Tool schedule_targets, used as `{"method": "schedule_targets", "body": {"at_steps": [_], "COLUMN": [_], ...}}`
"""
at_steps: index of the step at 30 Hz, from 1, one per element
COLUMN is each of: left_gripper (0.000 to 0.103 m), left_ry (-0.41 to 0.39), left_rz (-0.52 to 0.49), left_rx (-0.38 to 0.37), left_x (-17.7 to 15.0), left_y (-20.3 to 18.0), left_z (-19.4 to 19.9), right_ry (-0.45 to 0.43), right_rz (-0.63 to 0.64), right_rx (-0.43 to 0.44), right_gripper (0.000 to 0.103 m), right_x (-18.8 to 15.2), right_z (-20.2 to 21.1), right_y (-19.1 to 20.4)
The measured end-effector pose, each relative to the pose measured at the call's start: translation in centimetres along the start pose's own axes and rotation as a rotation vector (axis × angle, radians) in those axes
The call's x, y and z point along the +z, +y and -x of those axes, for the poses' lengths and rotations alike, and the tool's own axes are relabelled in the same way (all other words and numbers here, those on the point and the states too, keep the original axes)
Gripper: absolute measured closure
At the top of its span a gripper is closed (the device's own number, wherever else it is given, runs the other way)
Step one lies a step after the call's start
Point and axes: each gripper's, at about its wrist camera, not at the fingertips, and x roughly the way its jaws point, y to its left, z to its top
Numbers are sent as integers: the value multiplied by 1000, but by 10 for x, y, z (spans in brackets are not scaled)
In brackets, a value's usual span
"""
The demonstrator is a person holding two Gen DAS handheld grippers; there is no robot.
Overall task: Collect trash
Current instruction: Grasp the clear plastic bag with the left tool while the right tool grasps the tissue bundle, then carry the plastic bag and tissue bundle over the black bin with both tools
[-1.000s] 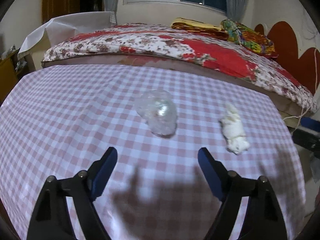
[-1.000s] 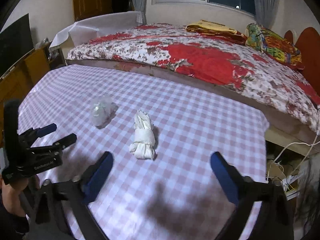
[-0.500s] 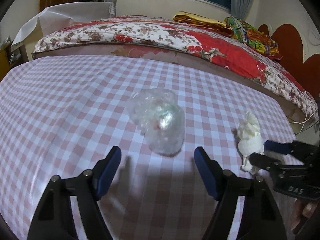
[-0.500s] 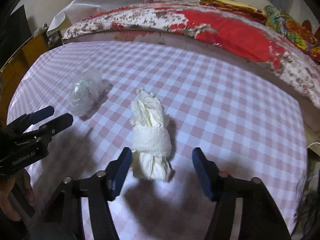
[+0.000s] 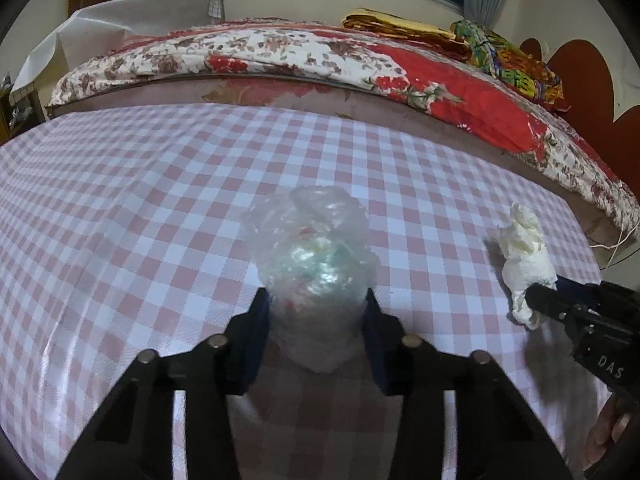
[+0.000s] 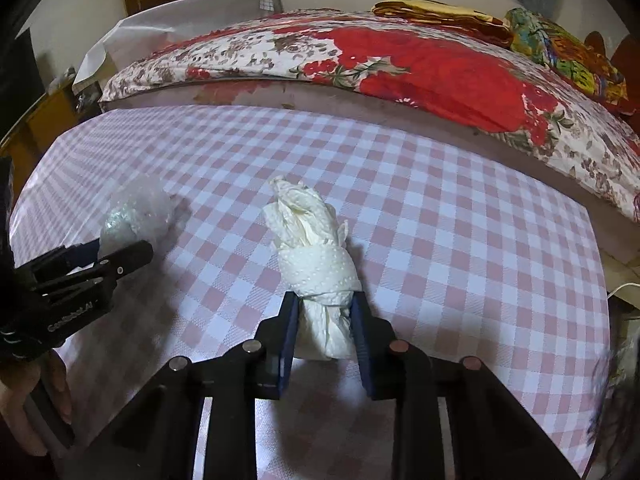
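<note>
The left gripper is clamped on the plastic wad, its blue pads pressed against the wad's near sides. The wad sits on the checked tablecloth, roughly mid-table. To the wad's right, the right gripper is closed on the tissue bundle, squeezing its near end, which is twisted below a knotted band; the rest of the bundle lies on the cloth pointing away. Wad and bundle are near each other but apart. Beyond the wad, past the far table edge, runs a bed with a red floral cover.
</note>
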Motion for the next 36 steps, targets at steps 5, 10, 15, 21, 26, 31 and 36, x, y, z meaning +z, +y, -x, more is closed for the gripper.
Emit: {"method": "schedule_targets", "body": {"at_steps": [5, 10, 15, 21, 26, 31, 36], "left_gripper": [60, 60, 60, 60, 60, 60, 60], "left_ry": [-33, -68, -95, -101, -112, -116, -128], "left_rz": [-36, -87, -114, -160, -198, -258, -300], "left_rx": [-27, -39, -61, -103, -148, -189, -226], "left_x": [-2, -9, -17, -33, -47, -62, -73], "left_y": [-11, -30, -48, -81, -110, -140, -165], "left_z": [18, 48, 78, 104, 125, 141, 157], "right_ry": [-27, -65, -102, -130, -156, -182, -206], "right_rz": [11, 0, -20, -46, -92, -137, -191], "right_rx": [-2, -2, -13, -44, -70, -105, -145], "right_gripper": [76, 76, 76, 76, 76, 76, 76], "right_x": [-4, -14, -30, -57, -85, -112, -138], "right_z": [20, 53, 93, 136, 175, 213, 245], "right_y": [-1, -7, -21, -39, -61, -86, -110]}}
